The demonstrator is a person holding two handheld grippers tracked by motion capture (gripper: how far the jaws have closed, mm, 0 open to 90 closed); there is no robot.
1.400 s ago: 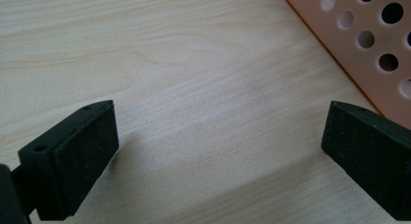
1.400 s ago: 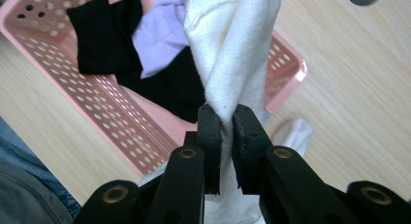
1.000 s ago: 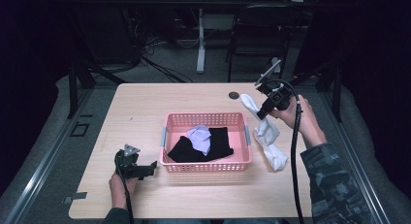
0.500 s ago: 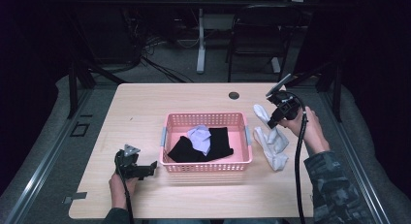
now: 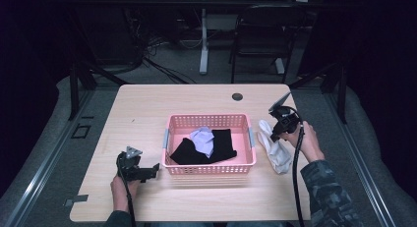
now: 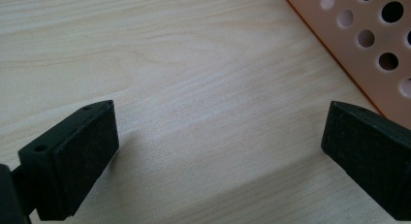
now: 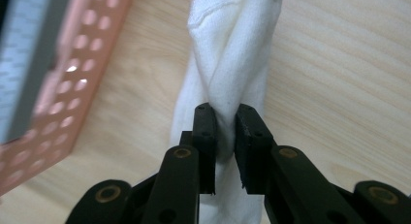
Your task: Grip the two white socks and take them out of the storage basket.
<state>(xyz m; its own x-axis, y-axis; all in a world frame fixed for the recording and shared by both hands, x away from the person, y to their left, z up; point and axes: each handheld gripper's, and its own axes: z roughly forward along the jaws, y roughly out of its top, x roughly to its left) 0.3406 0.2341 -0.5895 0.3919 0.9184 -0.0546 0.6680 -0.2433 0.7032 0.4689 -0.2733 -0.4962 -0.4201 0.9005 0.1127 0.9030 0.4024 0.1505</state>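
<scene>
White sock (image 7: 228, 64) lies on the tabletop (image 5: 147, 114) just right of the pink basket (image 5: 209, 120), pinched in the right claw (image 7: 225, 122), whose jaws have just eased slightly. Left claw (image 6: 218, 151) rests open near the basket's left side, apparently low over bare wood.

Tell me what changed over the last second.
The right tool came down toward the table with the white cloth pinched in it; the cloth, which hung from it before, now lies on the wood beside the pink basket. The left tool, open, and the basket's clothes stayed put.
</scene>
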